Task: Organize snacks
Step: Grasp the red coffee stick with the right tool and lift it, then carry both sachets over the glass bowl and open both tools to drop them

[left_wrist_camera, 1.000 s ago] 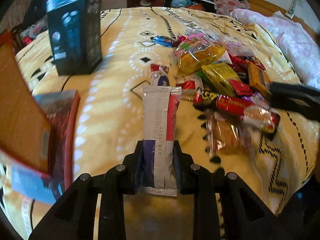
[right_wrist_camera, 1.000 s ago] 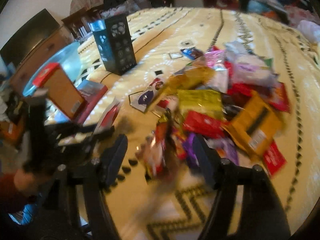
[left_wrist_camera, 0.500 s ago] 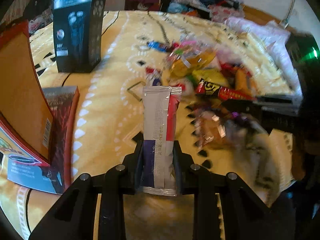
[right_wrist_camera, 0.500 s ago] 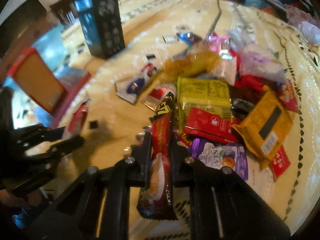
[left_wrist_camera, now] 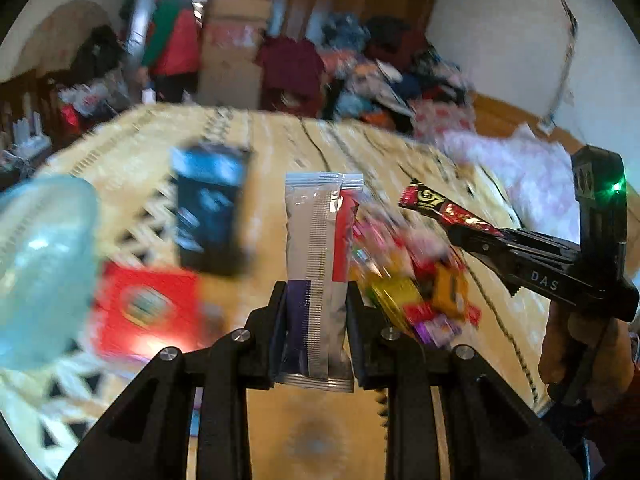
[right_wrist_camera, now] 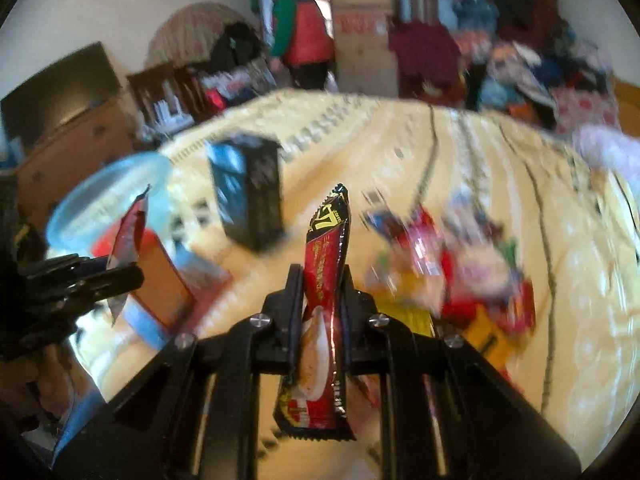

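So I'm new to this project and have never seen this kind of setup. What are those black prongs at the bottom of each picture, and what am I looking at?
There is no robot here. A person holds a black hand-grip tool in each hand, and each tool has a wide-angle camera looking forward along its two jaws, so each picture is taken from one tool.

In the left tool's picture, the left gripper is shut on a silver and red stick packet. To its right you see the other tool. In the right tool's picture, the right gripper is shut on a dark red sachet.

Below lies a yellow patterned bedspread with a blurred pile of snacks, an upright dark box, a red box and a pale blue bowl.
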